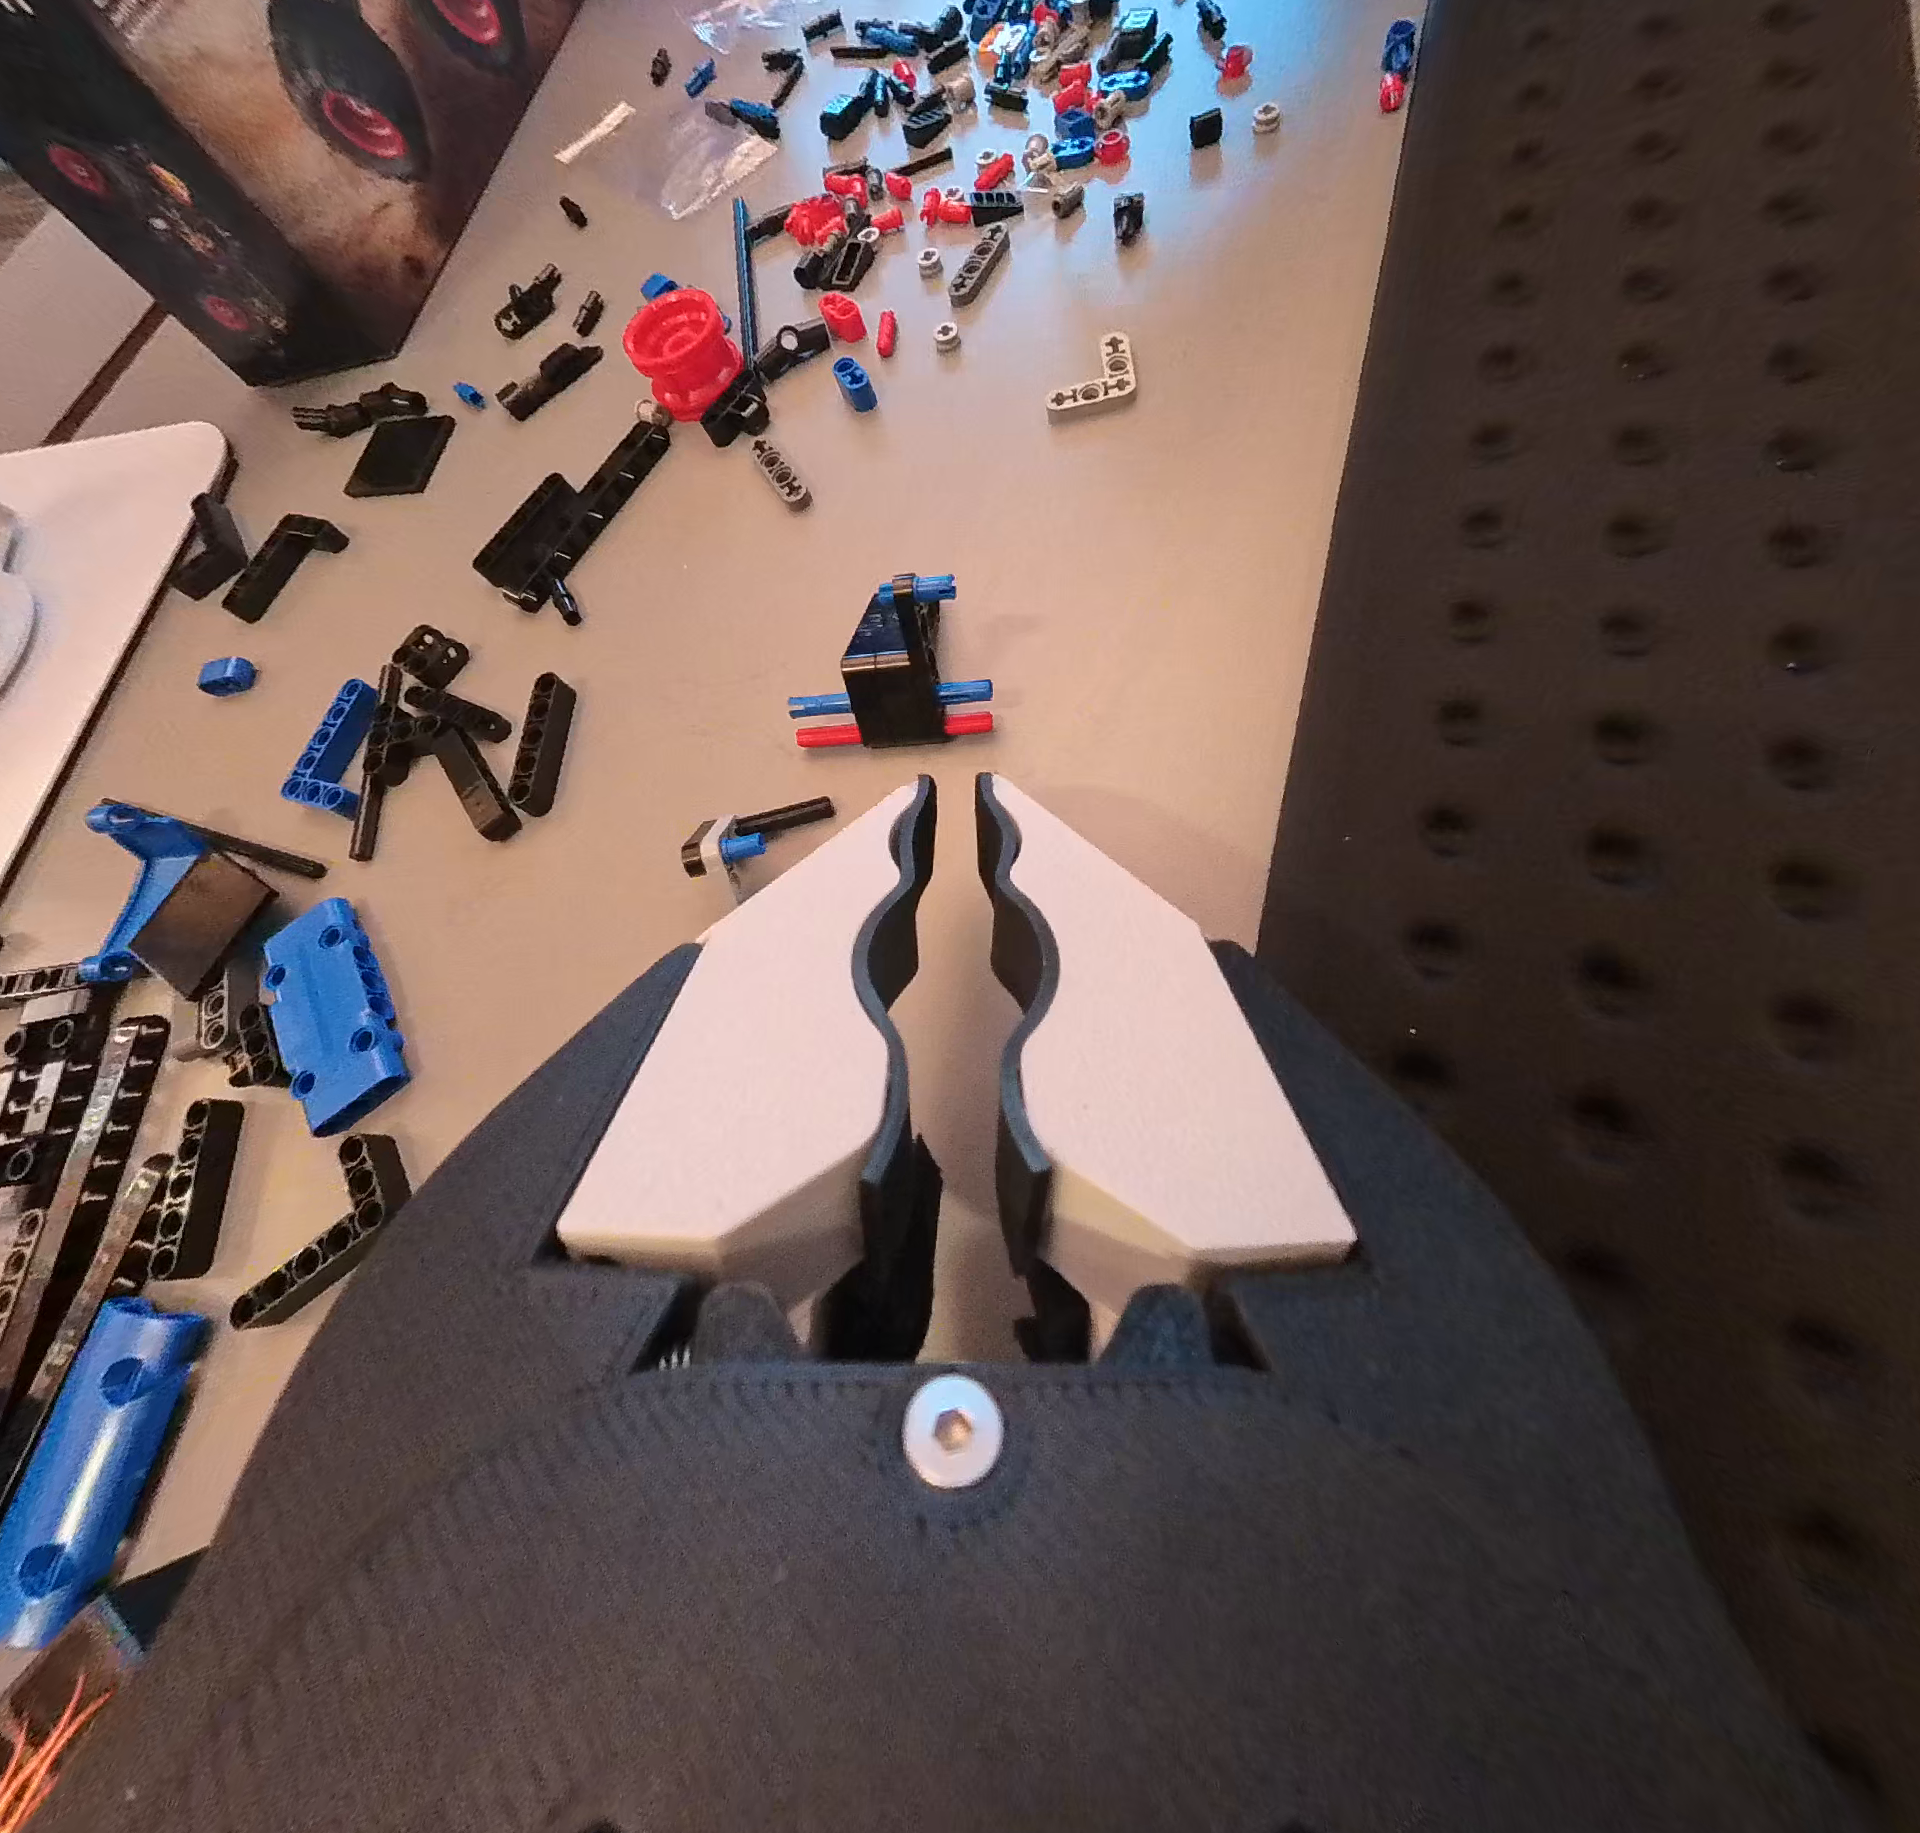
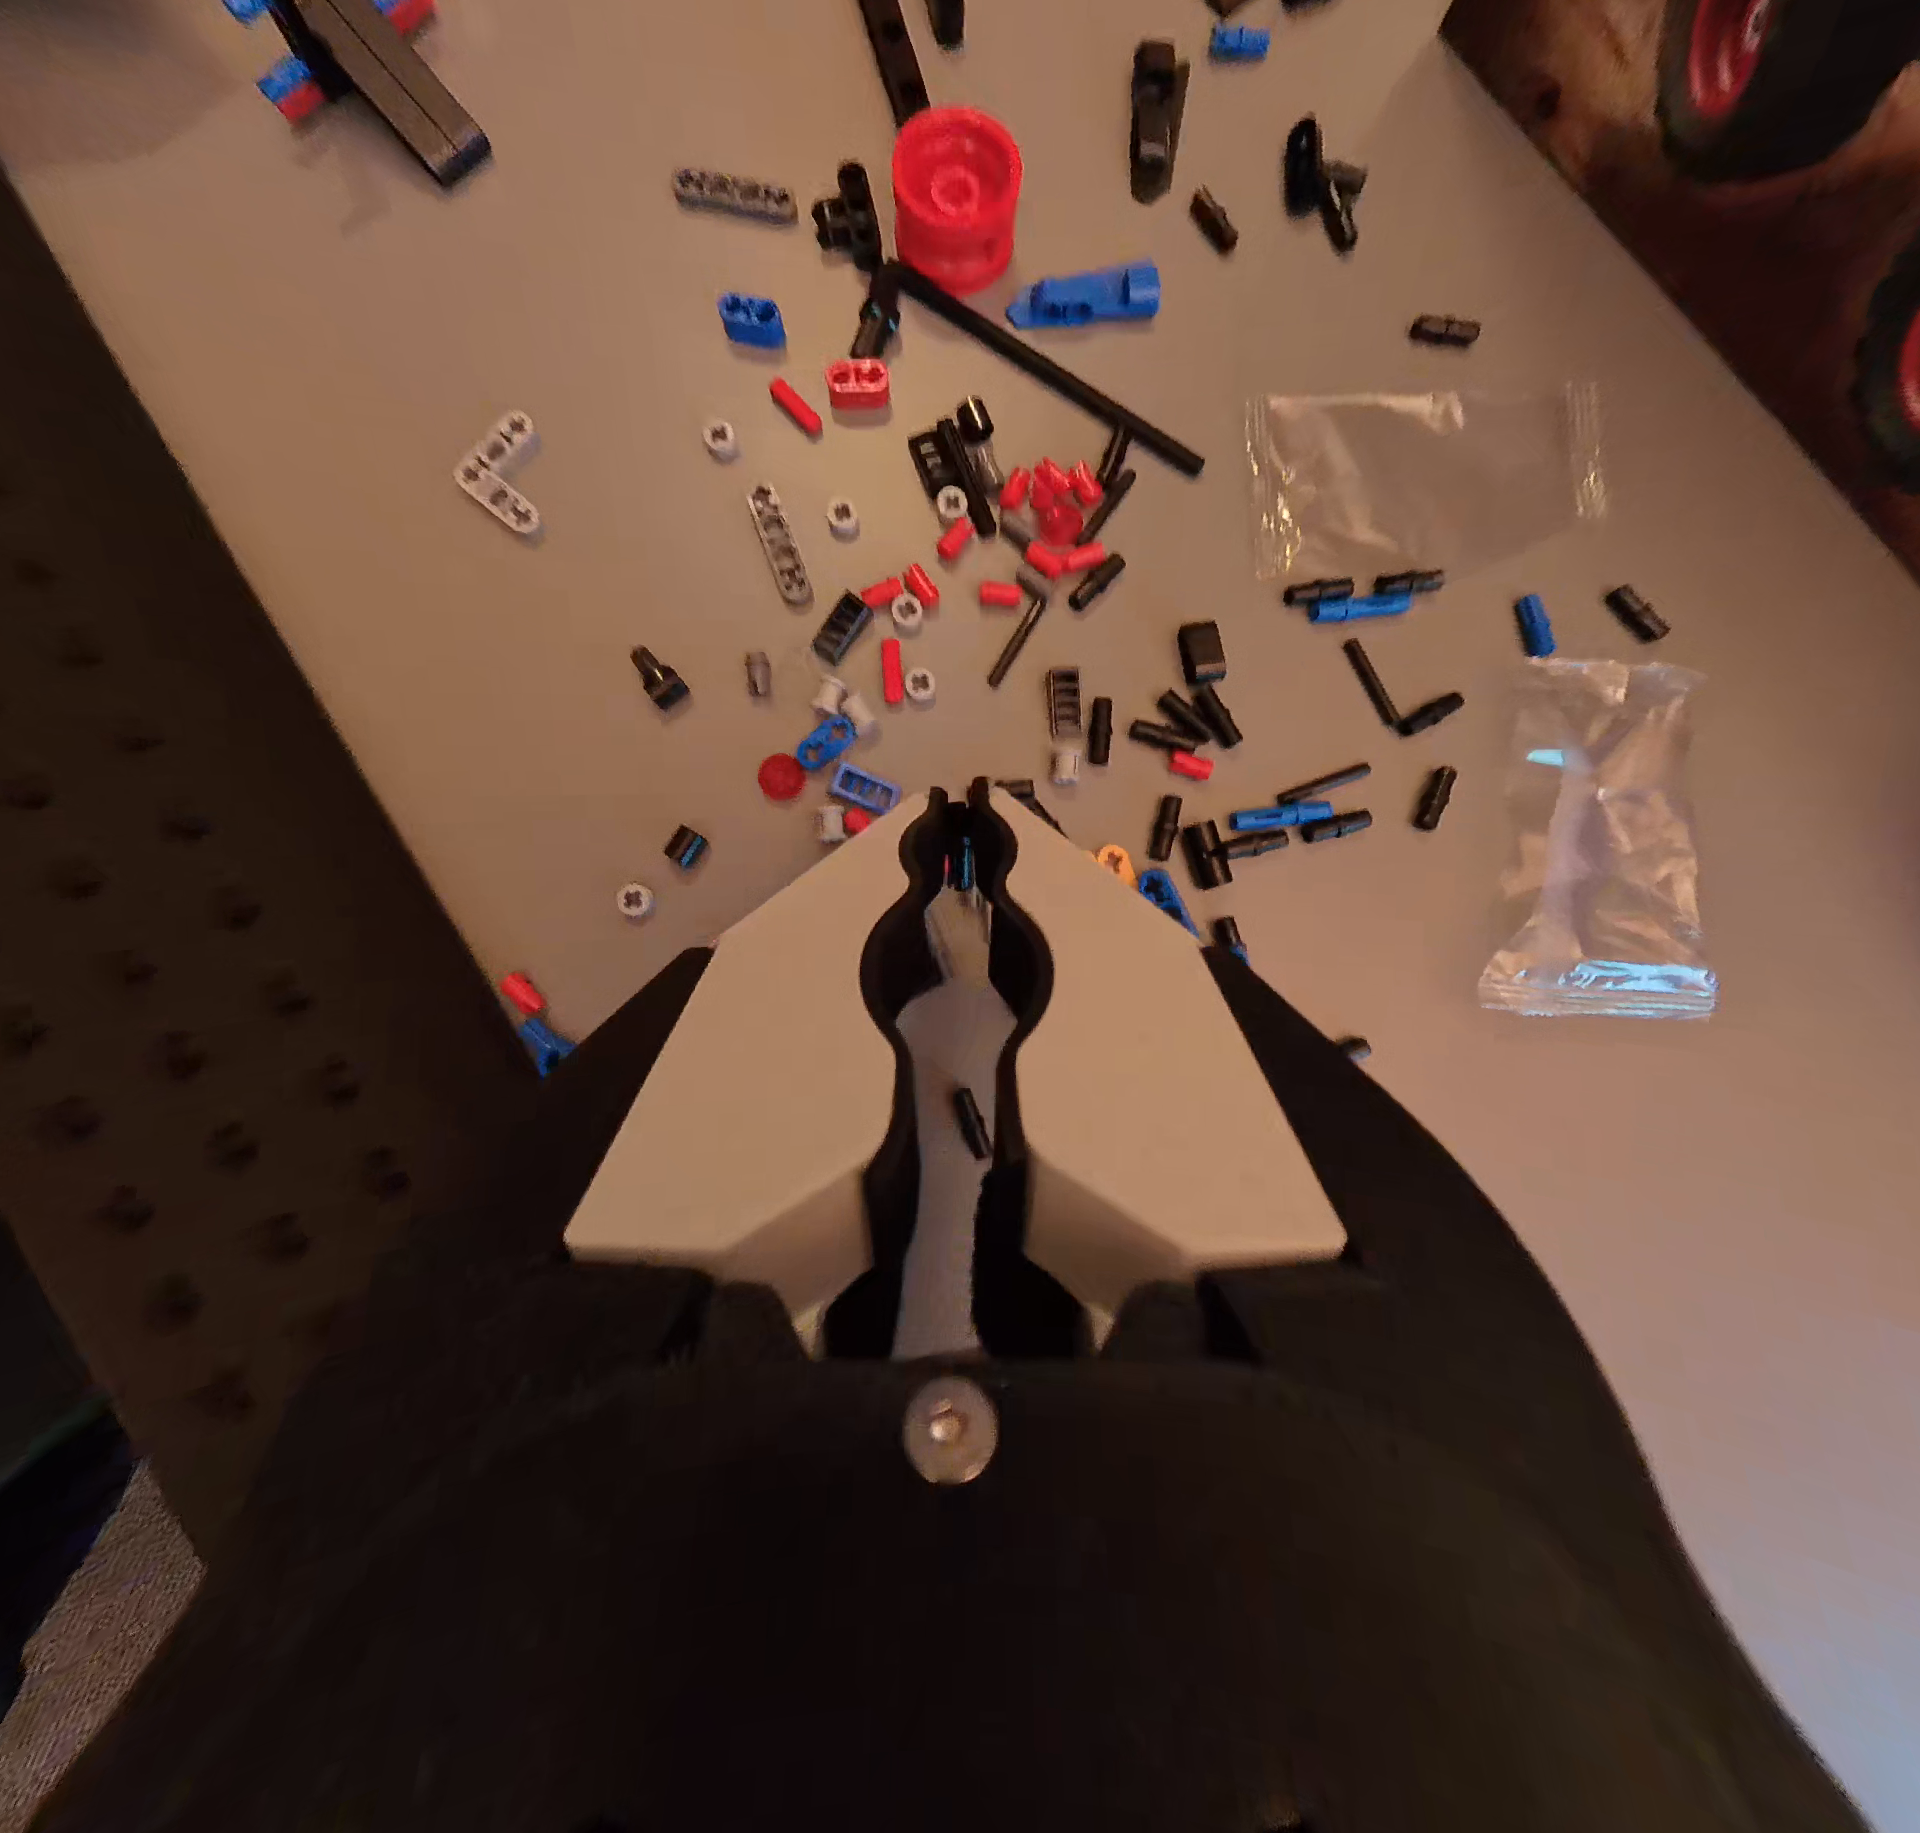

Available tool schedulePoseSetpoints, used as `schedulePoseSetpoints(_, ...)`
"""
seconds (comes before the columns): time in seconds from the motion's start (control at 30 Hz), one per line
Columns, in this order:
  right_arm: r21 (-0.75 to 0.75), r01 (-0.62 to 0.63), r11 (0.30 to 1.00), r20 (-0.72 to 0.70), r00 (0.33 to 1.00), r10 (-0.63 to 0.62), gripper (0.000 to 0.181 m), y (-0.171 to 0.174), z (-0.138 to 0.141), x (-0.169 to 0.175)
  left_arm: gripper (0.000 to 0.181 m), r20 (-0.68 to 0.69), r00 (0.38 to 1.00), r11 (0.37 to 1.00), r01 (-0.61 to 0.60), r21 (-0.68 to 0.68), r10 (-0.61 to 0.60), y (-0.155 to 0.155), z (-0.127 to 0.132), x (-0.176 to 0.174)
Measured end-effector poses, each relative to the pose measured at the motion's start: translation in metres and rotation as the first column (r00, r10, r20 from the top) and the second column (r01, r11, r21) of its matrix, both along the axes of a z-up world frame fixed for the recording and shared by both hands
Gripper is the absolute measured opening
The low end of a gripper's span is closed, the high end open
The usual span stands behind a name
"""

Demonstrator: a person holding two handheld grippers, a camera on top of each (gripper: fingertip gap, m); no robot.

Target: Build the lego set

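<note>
Right tongs (image 2: 958, 798) pinch a small black pin (image 2: 961, 853) above scattered pieces (image 2: 1049, 516).

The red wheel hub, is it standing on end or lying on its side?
On end: the red wheel hub rests on one rim, round face up, on the table.

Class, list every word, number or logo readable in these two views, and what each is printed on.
Set box: white lettering at its top corner, cut off by the frame; not transcribed here.
Loose pieces, plastic bag, left claw, right claw gripping a small pin: no writing visible.
</note>
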State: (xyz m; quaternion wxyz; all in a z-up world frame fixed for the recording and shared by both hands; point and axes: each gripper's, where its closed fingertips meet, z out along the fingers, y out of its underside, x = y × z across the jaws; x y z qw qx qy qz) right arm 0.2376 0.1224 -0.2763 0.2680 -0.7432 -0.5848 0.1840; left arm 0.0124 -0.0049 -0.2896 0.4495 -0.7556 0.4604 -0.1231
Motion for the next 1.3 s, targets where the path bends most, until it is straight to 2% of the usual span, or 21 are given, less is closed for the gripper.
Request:
schedulePoseSetpoints(0.17, 0.025, -0.011, 1.0, -0.079, 0.997, 0.013, 0.002, -0.004, 0.019, -0.021, 0.006, 0.007, 1.0, 1.0, -0.014, 0.008, 0.014, 0.002, 0.002, -0.002)
schedulePoseSetpoints(0.43, 0.05, -0.026, 0.998, -0.173, 0.984, 0.034, 0.002, -0.009, 0.033, -0.054, 0.006, 0.024, 0.999, 0.999, -0.036, 0.018, 0.035, 0.004, 0.007, -0.005)
schedulePoseSetpoints(0.63, 0.067, -0.002, 0.998, -0.26, 0.965, 0.019, 0.002, -0.009, 0.05, -0.058, 0.006, 0.024, 0.999, 0.999, -0.04, 0.026, 0.039, 0.004, 0.008, -0.006)
schedulePoseSetpoints(0.73, 0.077, 0.001, 0.997, -0.262, 0.965, 0.019, 0.002, -0.012, 0.054, -0.056, 0.006, 0.023, 0.999, 0.999, -0.039, 0.028, 0.038, 0.004, 0.008, -0.006)
schedulePoseSetpoints(0.83, 0.082, 0.036, 0.996, -0.225, 0.974, -0.016, 0.002, -0.009, 0.053, -0.038, 0.006, 0.022, 0.999, 0.999, -0.04, 0.03, 0.039, 0.003, 0.009, -0.006)
schedulePoseSetpoints(0.97, 0.011, 0.08, 0.997, -0.069, 0.994, -0.079, 0.01, -0.006, 0.021, 0.001, 0.006, 0.021, 0.999, 0.999, -0.034, 0.03, 0.034, 0.003, 0.008, -0.005)
schedulePoseSetpoints(1.03, -0.029, 0.08, 0.996, -0.039, 0.996, -0.081, 0.015, -0.006, 0.007, 0.008, 0.006, 0.016, 0.999, 0.999, -0.031, 0.025, 0.031, 0.002, 0.007, -0.005)
schedulePoseSetpoints(1.13, -0.027, 0.117, 0.993, 0.079, 0.99, -0.115, 0.014, 0.002, -0.018, 0.025, 0.006, 0.01, 0.999, 0.999, -0.031, 0.024, 0.03, 0.002, 0.006, -0.005)
schedulePoseSetpoints(1.3, -0.078, 0.104, 0.992, 0.086, 0.992, -0.097, 0.01, 0.007, -0.033, 0.029, 0.006, 0.011, 0.999, 0.999, -0.034, 0.022, 0.033, 0.003, 0.006, -0.005)
